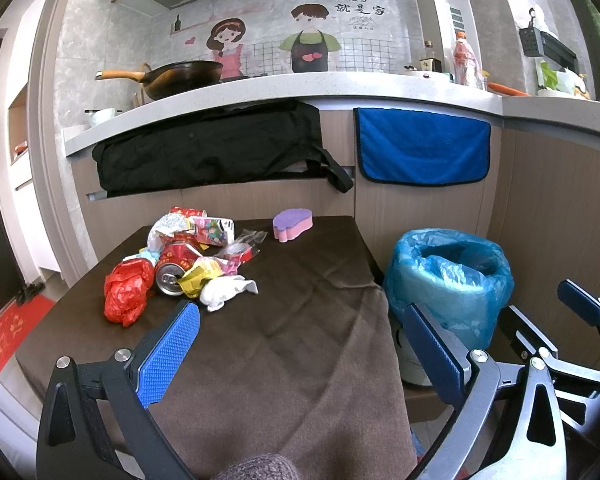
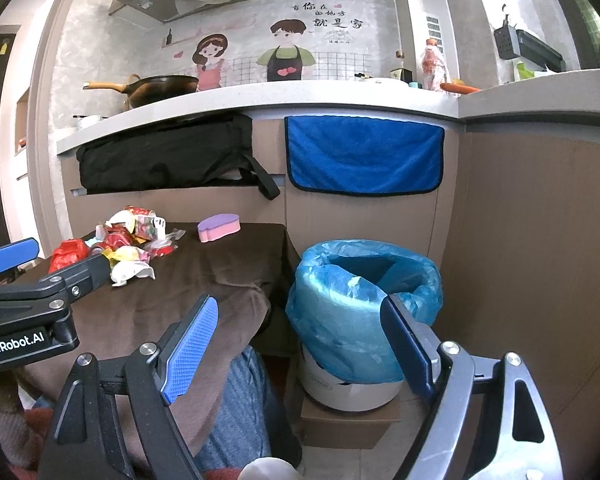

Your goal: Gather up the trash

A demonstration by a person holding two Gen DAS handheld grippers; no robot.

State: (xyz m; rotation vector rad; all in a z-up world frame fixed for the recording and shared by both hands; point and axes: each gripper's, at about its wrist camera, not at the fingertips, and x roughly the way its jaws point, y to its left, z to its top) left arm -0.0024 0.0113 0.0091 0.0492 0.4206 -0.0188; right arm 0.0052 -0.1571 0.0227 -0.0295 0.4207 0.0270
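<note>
One trash pile (image 1: 188, 260), one blue-lined bin (image 1: 452, 276), both hand-held grippers (image 1: 300, 344) (image 2: 300, 344) spread apart, empty

We see the left gripper (image 1: 300, 344) held above a table covered by a brown cloth (image 1: 300, 320), its 2 blue-padded fingers (image 1: 168, 354) spread wide with nothing between them. Toward the far left of the table lies a heap of trash: a crumpled red plastic bag (image 1: 125, 292), a crushed red can (image 1: 174, 270) lying on its side beside it, a white wad of paper (image 1: 224, 292) just in front, and assorted wrappers (image 1: 204, 232) behind. A pink and purple sponge (image 1: 293, 225) sits apart near the far edge. To the right of the table stands a bin lined with a blue bag (image 1: 448, 280). The right gripper (image 1: 588, 320) shows at the right edge. Behind, a black bag (image 1: 208, 152) and a blue towel (image 1: 422, 146) hang below the counter (image 1: 300, 84), which carries a wok (image 1: 180, 76).
</note>
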